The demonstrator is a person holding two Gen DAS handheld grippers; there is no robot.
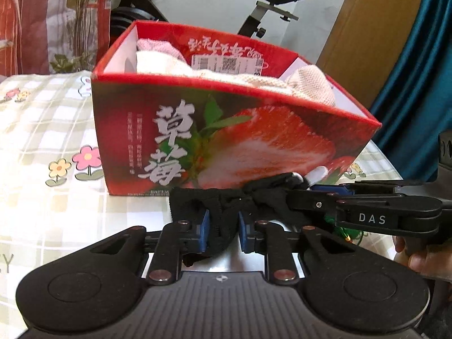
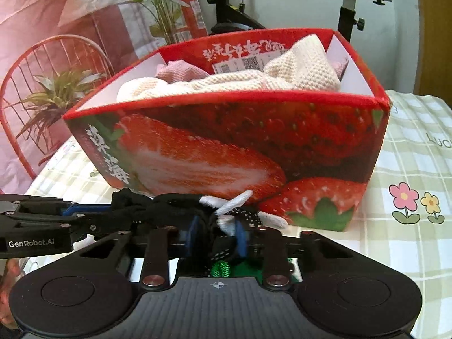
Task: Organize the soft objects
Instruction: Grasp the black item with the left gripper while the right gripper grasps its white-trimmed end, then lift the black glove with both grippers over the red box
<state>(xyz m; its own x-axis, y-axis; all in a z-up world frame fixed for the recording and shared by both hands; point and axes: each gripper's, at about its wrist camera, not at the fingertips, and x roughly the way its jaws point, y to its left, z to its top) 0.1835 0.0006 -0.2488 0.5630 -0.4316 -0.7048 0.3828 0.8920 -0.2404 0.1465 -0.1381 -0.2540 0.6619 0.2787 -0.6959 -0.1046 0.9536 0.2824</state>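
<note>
A black knitted cloth (image 1: 220, 206) lies on the table just in front of the red strawberry box (image 1: 254, 147). My left gripper (image 1: 223, 226) is shut on its near end, blue pads pressed into the fabric. My right gripper (image 1: 296, 186) reaches in from the right and pinches the bunched far end. In the right wrist view the right gripper (image 2: 217, 234) is shut on the black cloth (image 2: 169, 206) where a white and dotted strip (image 2: 226, 220) is tangled in. The left gripper (image 2: 118, 200) comes in from the left. The box (image 2: 226, 147) holds a cream knit (image 2: 296, 65) and a pink cloth (image 2: 178, 73).
A checked flower-print tablecloth (image 1: 42, 127) covers the table. Something green (image 2: 220, 268) lies under the right gripper. Behind the box stand an exercise bike (image 1: 271, 0), a red wire chair (image 2: 28, 65) and a plant (image 2: 56, 96). A blue curtain (image 1: 418, 84) hangs at the right.
</note>
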